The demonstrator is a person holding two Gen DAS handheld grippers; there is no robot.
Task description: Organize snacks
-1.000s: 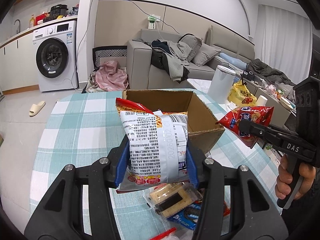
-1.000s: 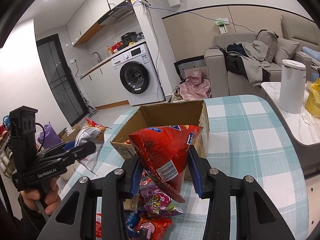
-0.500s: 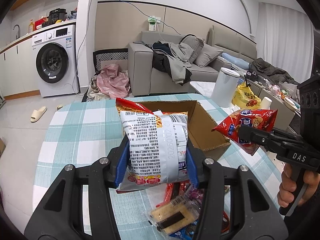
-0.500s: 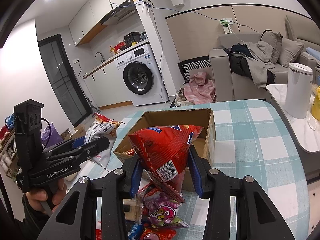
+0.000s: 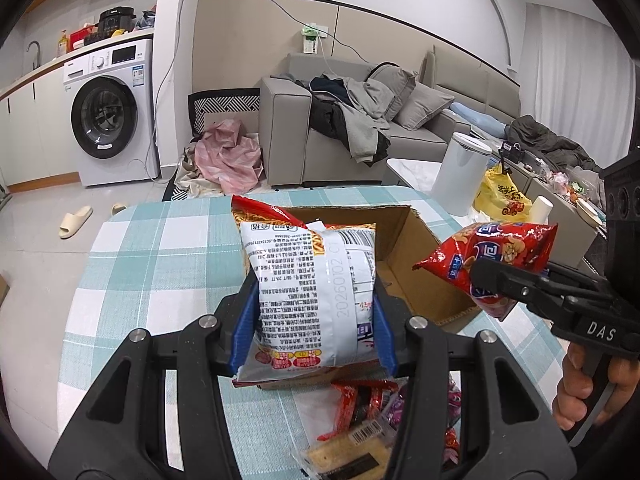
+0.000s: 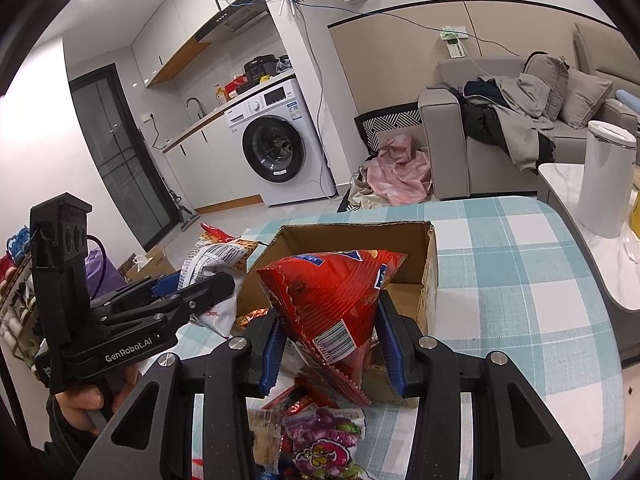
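My left gripper (image 5: 314,330) is shut on a white noodle packet (image 5: 310,284) with red and orange edges, held up just before the open cardboard box (image 5: 416,248). My right gripper (image 6: 330,350) is shut on a red snack bag (image 6: 334,296), held above the box's near edge (image 6: 430,264). Each gripper shows in the other's view: the right one (image 5: 496,280) with the red bag (image 5: 492,256), the left one (image 6: 192,292) with the packet (image 6: 216,258). A pile of loose snacks (image 6: 316,436) lies on the table below, also in the left wrist view (image 5: 368,412).
The table has a teal and white checked cloth (image 5: 160,256). A white bin (image 6: 608,180) stands on a side table at the right. A grey sofa (image 5: 360,128) and a washing machine (image 5: 112,112) stand beyond the table.
Both grippers have drawn back and risen with their packets held. The box now sits further forward in both views, and more of the snack pile shows below.
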